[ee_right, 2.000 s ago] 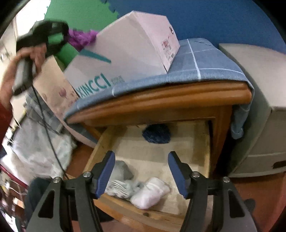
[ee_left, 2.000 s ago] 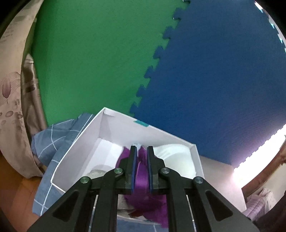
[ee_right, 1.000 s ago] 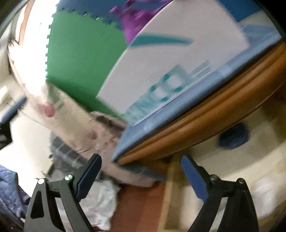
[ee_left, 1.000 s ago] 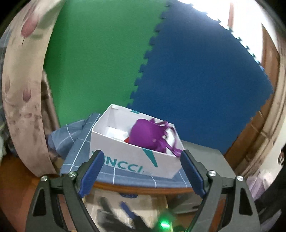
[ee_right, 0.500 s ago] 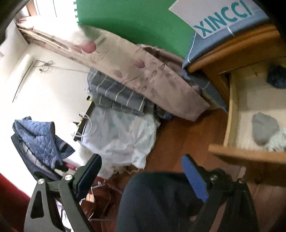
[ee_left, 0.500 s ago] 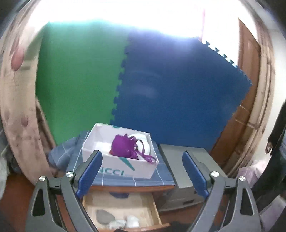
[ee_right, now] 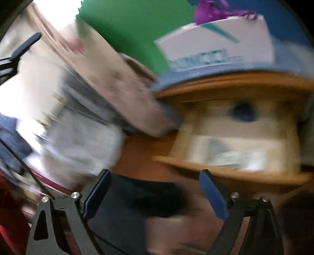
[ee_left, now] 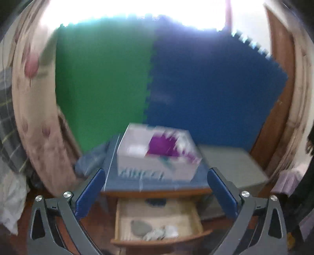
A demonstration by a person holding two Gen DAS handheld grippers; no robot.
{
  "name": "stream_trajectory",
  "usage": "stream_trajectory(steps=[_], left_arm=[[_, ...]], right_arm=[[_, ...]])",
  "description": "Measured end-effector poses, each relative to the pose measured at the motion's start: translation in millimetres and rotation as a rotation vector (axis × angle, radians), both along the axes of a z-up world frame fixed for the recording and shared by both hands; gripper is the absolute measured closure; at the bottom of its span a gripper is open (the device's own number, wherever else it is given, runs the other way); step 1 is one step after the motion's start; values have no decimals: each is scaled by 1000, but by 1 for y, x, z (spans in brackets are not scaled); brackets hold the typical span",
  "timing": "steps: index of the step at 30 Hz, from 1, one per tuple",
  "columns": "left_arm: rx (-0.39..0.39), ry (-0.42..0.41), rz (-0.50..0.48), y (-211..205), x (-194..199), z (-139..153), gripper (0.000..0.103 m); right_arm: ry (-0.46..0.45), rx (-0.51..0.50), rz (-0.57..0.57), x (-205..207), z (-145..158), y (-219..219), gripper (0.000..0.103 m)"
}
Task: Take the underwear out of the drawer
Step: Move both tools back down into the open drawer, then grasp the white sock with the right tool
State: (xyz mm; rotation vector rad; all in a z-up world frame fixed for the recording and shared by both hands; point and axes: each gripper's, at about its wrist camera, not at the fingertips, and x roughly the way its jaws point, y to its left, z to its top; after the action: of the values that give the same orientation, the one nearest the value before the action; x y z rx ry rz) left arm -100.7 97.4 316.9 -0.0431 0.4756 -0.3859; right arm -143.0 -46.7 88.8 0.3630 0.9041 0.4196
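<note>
The purple underwear [ee_left: 163, 146] lies in the white box [ee_left: 157, 168] on top of the wooden nightstand. Below it the drawer [ee_left: 121, 215] stands open, holding a grey item [ee_left: 140, 228], light bundles [ee_left: 162, 234] and a dark blue item [ee_left: 156, 202] at the back. My left gripper [ee_left: 156, 193] is open and empty, well back from the nightstand. My right gripper [ee_right: 155, 195] is open and empty, low in front of the drawer [ee_right: 231, 170]; that view is blurred. The purple underwear [ee_right: 210, 11] shows above the box [ee_right: 215, 51].
Green [ee_left: 102, 78] and blue [ee_left: 212, 82] foam mats cover the wall. A floral curtain [ee_left: 33, 117] hangs left of the nightstand, a grey cabinet [ee_left: 231, 164] stands right. A blue checked cloth [ee_left: 153, 184] covers the nightstand top. Clothes [ee_right: 82, 141] are piled on the floor at left.
The left gripper let go of the purple underwear into the box, opened and pulled far back. The right gripper swung left away from the drawer and is now swinging back toward it.
</note>
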Motion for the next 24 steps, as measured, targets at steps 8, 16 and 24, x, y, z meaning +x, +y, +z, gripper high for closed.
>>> stream_trajectory(steps=[8,16,24], left_arm=[[93,217,153,12,60,-145,0],[105,293,214,14,95,-215,0],[67,335,170,10,119,-243,0]], right_arm=[[156,-381,-27,62,-36,-66,10],[458,-456,-2,123,-118,-73,10],[668,-481,-53,149,-171,-71,10]])
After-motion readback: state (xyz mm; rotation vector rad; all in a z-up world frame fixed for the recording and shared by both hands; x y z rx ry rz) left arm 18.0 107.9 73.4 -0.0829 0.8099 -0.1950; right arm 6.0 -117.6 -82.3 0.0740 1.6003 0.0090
